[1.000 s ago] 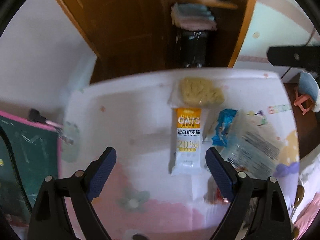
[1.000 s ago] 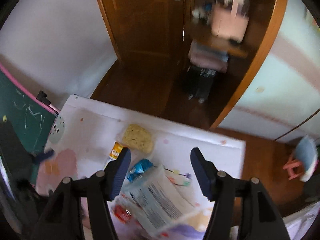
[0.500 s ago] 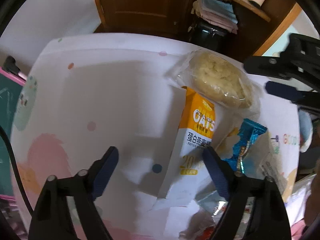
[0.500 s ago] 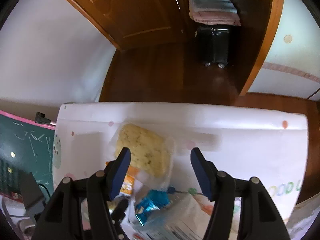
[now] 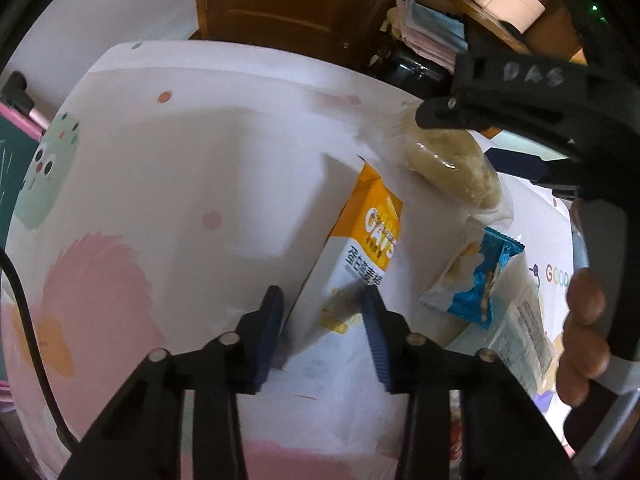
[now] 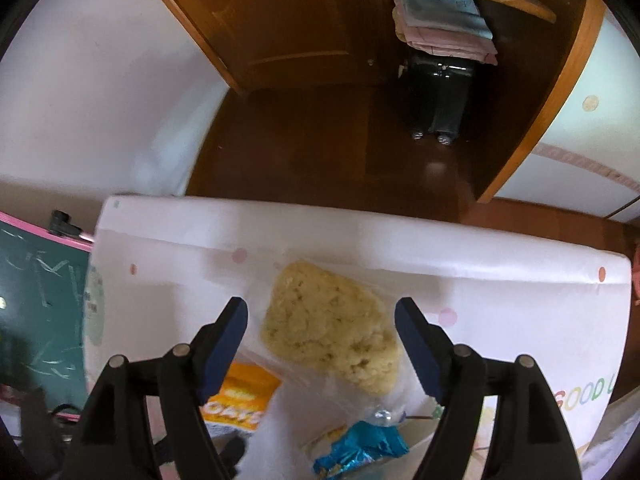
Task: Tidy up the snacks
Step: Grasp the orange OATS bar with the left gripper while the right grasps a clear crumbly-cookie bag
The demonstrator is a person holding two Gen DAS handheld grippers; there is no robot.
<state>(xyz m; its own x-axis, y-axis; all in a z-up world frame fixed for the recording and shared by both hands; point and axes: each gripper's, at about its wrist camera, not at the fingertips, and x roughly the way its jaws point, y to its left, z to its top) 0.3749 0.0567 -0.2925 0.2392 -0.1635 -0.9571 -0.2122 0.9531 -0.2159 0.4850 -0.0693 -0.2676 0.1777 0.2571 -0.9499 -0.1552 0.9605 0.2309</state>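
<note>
An orange and white OATS bar packet point(image 5: 360, 256) lies on the white patterned table point(image 5: 180, 160). My left gripper point(image 5: 322, 300) has closed in around the packet's near end, one finger on each side. A clear bag holding a yellow noodle block point(image 6: 328, 328) lies further back. My right gripper point(image 6: 320, 320) is open, low over that bag, a finger on each side of it. The bag point(image 5: 452, 160) and the right gripper's frame show in the left wrist view. A blue snack packet point(image 5: 476, 280) lies right of the OATS packet and also shows in the right wrist view point(image 6: 360, 448).
A large clear printed bag point(image 5: 520, 320) lies at the table's right. A green chalkboard with pink rim point(image 6: 36, 300) stands left of the table. Beyond the far edge are a wooden floor, a black suitcase point(image 6: 440, 92) and a wooden door.
My left gripper moved forward and closed onto the OATS packet's near end. My right gripper came down and forward, straddling the noodle bag.
</note>
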